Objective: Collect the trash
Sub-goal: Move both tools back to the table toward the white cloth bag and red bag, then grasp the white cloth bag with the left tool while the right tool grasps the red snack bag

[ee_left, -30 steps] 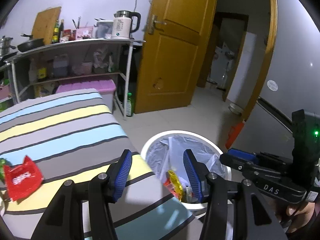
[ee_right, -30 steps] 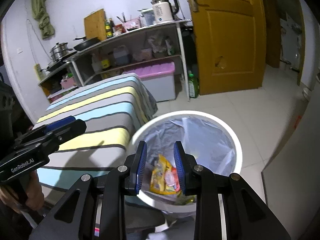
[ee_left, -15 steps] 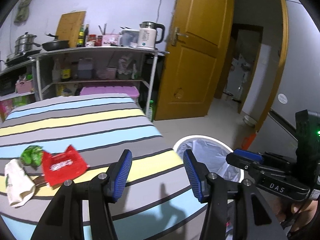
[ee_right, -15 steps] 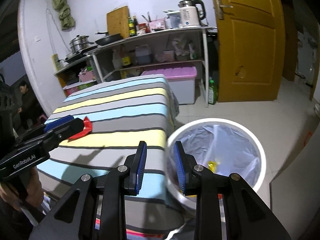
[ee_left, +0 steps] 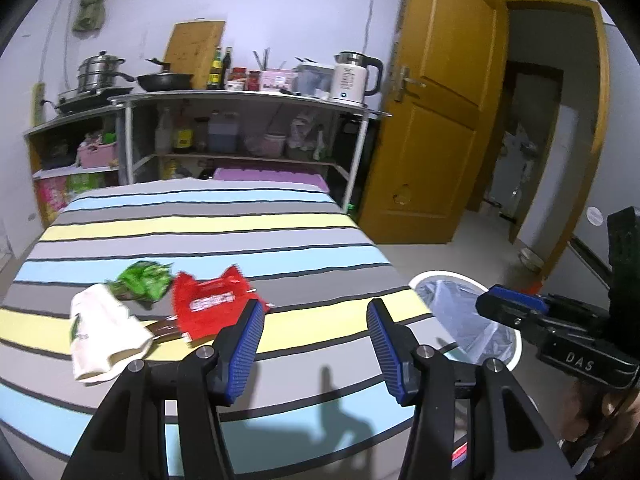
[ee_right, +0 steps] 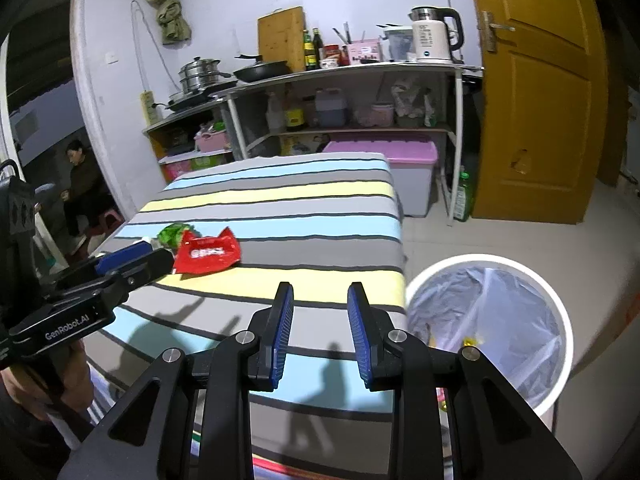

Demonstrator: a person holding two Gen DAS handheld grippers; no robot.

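A red wrapper (ee_left: 204,307) (ee_right: 208,254), a green wrapper (ee_left: 143,280) (ee_right: 171,235) and a white crumpled bag (ee_left: 105,332) lie together on the striped table (ee_left: 240,236) (ee_right: 280,208). A white bin (ee_right: 488,328) (ee_left: 472,320) with a clear liner stands on the floor to the table's right, with a bit of yellow trash inside. My left gripper (ee_left: 316,344) is open and empty, above the table just right of the red wrapper. My right gripper (ee_right: 320,332) is open and empty, over the table's near edge, left of the bin.
A shelf unit (ee_left: 240,128) with pots, bottles and a kettle (ee_left: 352,78) stands behind the table. A purple-lidded box (ee_right: 384,176) sits under it. A yellow door (ee_left: 436,140) is at right. A person (ee_right: 82,188) sits far left.
Both grippers have swung left from over the bin to over the table. The wrappers have come nearer in the left wrist view. Both grippers stayed open.
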